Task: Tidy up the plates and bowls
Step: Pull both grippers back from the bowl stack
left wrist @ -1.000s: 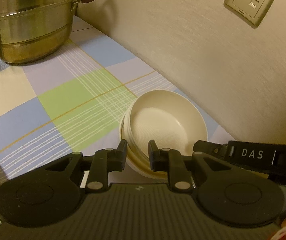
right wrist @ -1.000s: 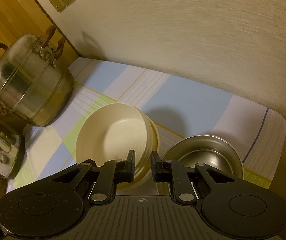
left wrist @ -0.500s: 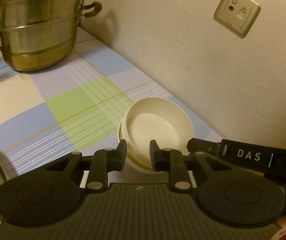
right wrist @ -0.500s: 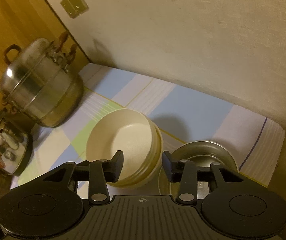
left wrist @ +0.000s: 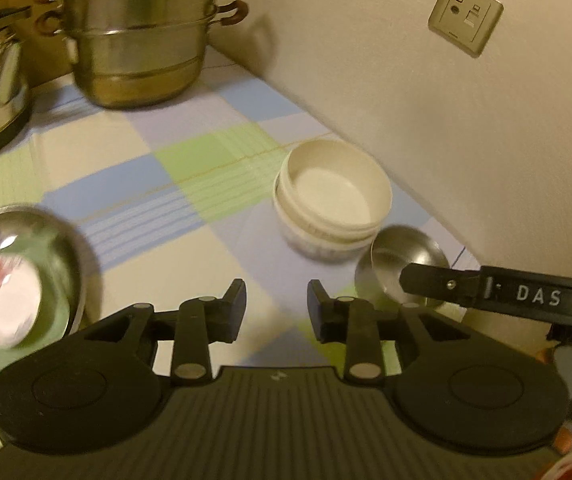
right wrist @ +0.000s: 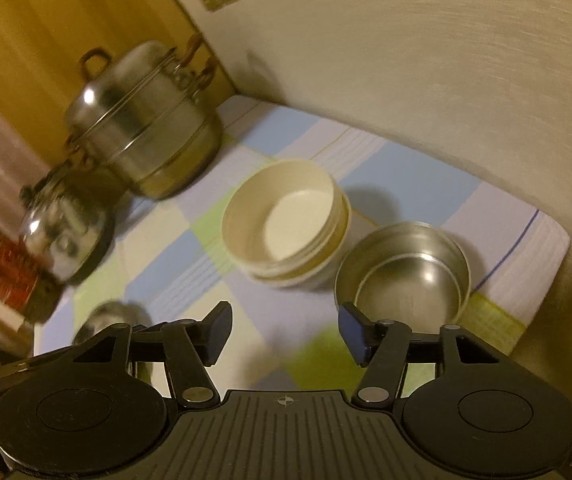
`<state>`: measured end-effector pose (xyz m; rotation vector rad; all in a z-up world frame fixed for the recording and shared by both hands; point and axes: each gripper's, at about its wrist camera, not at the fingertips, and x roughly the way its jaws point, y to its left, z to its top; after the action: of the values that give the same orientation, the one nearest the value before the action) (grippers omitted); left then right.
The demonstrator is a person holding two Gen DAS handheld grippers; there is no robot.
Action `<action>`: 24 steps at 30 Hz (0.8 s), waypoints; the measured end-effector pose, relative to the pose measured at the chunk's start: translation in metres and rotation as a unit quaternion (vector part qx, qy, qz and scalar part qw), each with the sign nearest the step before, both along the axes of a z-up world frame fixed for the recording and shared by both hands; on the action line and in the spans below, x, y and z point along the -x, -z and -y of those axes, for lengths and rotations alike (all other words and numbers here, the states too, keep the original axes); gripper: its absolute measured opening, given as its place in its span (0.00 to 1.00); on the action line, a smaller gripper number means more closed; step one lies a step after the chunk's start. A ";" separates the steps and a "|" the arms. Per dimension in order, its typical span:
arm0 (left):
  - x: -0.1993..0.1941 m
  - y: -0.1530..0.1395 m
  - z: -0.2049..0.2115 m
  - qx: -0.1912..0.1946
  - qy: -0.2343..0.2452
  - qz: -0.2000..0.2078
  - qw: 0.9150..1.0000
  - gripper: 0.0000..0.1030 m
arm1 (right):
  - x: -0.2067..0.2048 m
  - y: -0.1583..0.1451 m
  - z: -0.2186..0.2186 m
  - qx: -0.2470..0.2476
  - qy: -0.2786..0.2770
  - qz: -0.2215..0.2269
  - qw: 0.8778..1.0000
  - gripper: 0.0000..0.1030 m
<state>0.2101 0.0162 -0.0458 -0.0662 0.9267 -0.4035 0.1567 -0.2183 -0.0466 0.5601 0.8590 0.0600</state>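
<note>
Cream-coloured bowls sit nested in a short stack on the checked tablecloth, close to the wall, and beside the stack stands a steel bowl, the two nearly touching. From the right wrist view the steel one lies to the right of the stack, empty and shining inside. The left gripper hangs above the cloth short of the stack with its jaws parted and nothing between them; the right gripper has its jaws spread wide, also empty, in front of both bowls. Near the left edge of the left wrist view another steel bowl shows, blurred, with something pale and round inside. At the far corner stands a tiered steel steamer pot with a kettle next to it. A wall socket is mounted above the bowls
</note>
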 end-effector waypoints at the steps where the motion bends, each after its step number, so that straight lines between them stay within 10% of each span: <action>1: 0.006 0.001 -0.002 -0.001 -0.005 -0.002 1.000 0.29 | 0.006 0.000 -0.001 0.001 -0.007 -0.001 1.000 0.59; 24: 0.129 -0.001 -0.003 -0.020 -0.072 -0.014 0.997 0.29 | 0.099 0.008 -0.004 0.063 -0.125 -0.009 0.990 0.60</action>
<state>0.0810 0.0194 -0.0449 -0.1011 0.9507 -0.2506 0.0580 -0.2142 -0.0548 0.3337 0.9411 0.2271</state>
